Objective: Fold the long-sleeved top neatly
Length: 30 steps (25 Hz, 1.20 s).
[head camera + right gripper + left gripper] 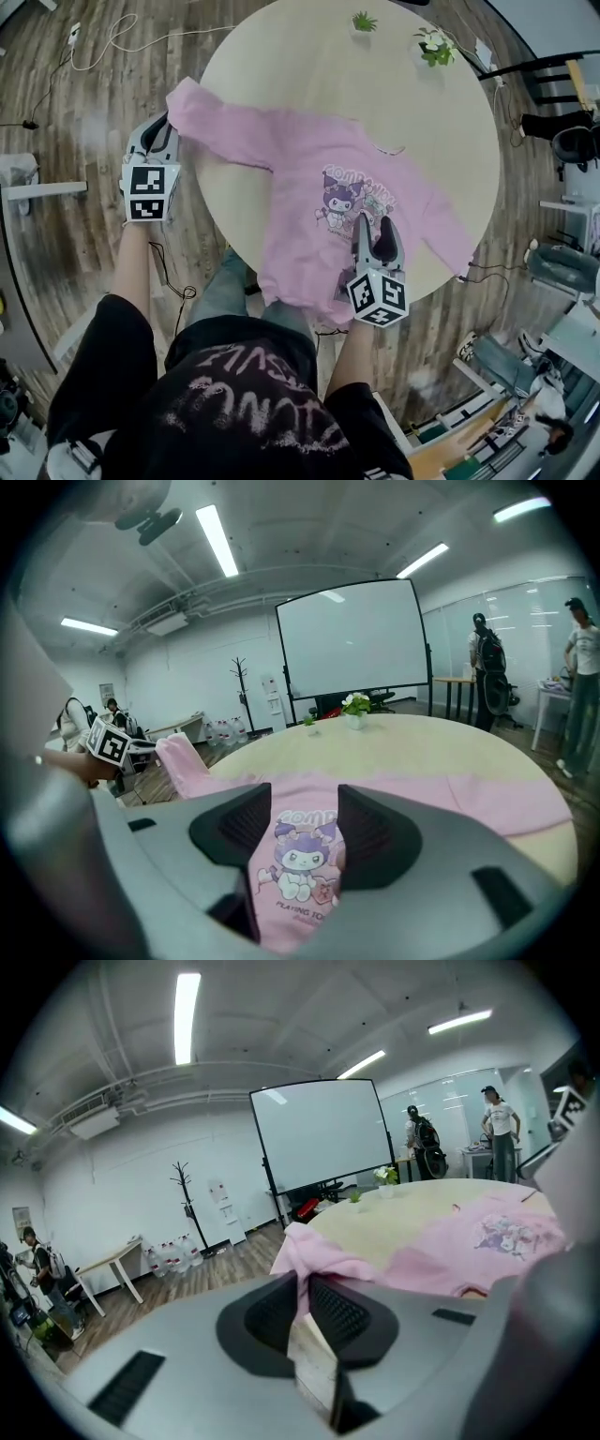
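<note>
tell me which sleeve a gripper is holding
The sleeve on the person's left, pinched by the left gripper; the other sleeve lies flat on the table.

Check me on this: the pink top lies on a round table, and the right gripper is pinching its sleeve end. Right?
Not quite: the left gripper pinches the sleeve end, as the left gripper view shows. The right gripper is open. The pink top does lie on the round table.

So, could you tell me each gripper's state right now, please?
Left gripper: closed on the sleeve of the pink top.
Right gripper: open over the top's front.
</note>
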### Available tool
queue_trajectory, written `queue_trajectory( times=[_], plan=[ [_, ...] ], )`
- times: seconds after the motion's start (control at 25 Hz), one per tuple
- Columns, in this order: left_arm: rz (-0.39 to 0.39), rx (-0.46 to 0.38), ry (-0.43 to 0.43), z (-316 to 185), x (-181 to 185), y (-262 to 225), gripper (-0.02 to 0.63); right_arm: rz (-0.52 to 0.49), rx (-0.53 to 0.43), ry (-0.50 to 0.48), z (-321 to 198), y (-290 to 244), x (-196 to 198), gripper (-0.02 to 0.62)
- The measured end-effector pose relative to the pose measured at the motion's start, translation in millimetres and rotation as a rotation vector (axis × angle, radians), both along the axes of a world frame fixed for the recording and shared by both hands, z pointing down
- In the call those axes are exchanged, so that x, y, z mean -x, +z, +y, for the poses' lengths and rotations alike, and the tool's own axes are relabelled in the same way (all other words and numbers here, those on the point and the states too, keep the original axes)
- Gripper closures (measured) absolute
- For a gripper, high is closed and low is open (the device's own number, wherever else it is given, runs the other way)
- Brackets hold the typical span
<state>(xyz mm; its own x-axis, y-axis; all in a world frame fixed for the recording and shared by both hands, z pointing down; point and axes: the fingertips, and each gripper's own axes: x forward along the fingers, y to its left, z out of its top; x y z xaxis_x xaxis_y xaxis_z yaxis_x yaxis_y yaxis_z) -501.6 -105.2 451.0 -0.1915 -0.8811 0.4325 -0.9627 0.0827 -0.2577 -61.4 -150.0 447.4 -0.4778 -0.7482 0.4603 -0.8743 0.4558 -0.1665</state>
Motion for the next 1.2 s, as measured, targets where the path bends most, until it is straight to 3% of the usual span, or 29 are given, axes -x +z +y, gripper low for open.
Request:
queue_trajectory(
  times=[0.4, 0.68, 0.96, 1.2],
  plan=[
    [-0.081, -0.071, 0.089, -41, -101, -72, 0.56, -0.082, -0.043, 0.085, -3, -26, -94, 0.368],
    [-0.114, -0.09, 0.2, -84, -202, -89, 0.56, -0.096, -0.055, 0.159, 2, -23, -176, 0.368],
    [-0.135, -0.053, 0.34, -123, -315, -69, 0.56, -0.107, -0.033, 0.242, 4, -15, -256, 0.367],
    [-0.143, 0.036, 0.423, -138, -387, -24, 0.56, -0.078, -0.015, 0.292, 10, -6, -316, 0.368]
  ],
)
